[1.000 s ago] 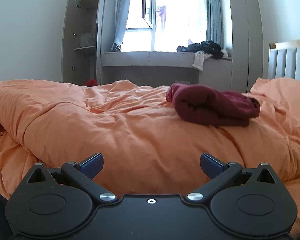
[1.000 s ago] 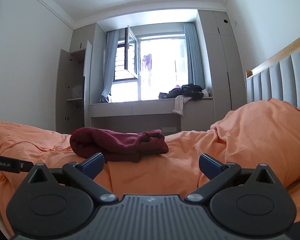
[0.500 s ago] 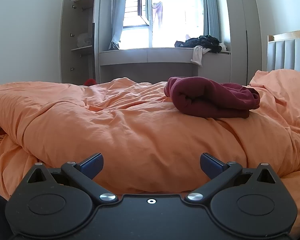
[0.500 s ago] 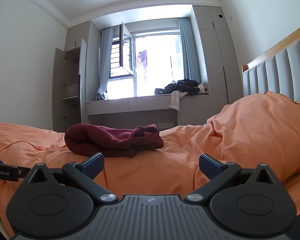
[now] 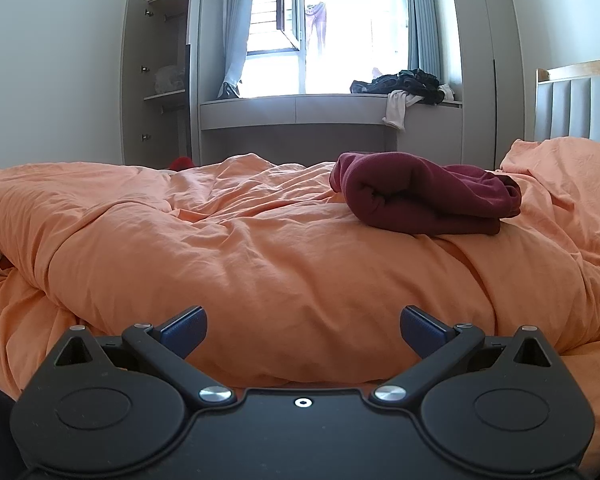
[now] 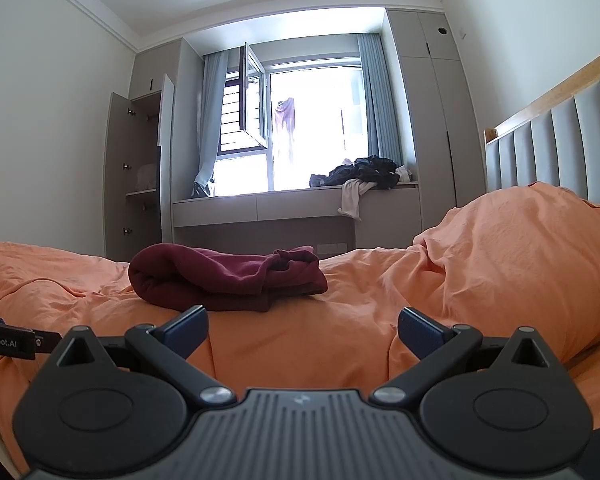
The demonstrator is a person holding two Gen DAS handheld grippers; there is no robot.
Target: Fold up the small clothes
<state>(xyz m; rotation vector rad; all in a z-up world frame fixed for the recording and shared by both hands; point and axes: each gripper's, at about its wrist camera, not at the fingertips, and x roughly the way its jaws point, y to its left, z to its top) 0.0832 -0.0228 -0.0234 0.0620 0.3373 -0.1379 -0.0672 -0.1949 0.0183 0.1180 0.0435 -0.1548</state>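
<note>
A folded dark red garment (image 5: 424, 196) lies on the orange duvet (image 5: 260, 256), far and to the right in the left wrist view. It also shows in the right wrist view (image 6: 224, 280), just beyond my left fingertip there. My left gripper (image 5: 303, 326) is open and empty, low over the duvet, well short of the garment. My right gripper (image 6: 302, 326) is open and empty, close in front of the garment without touching it.
A raised mound of orange duvet (image 6: 520, 256) sits to the right, with a grey padded headboard (image 6: 560, 148) behind it. A window bench (image 5: 332, 110) with a pile of dark clothes (image 5: 404, 84) stands beyond the bed. An open wardrobe (image 5: 156, 80) stands at the back left.
Both cameras have tilted slightly downward, so the garment and window sit lower in view. The garment has not moved. Both grippers stay open.
</note>
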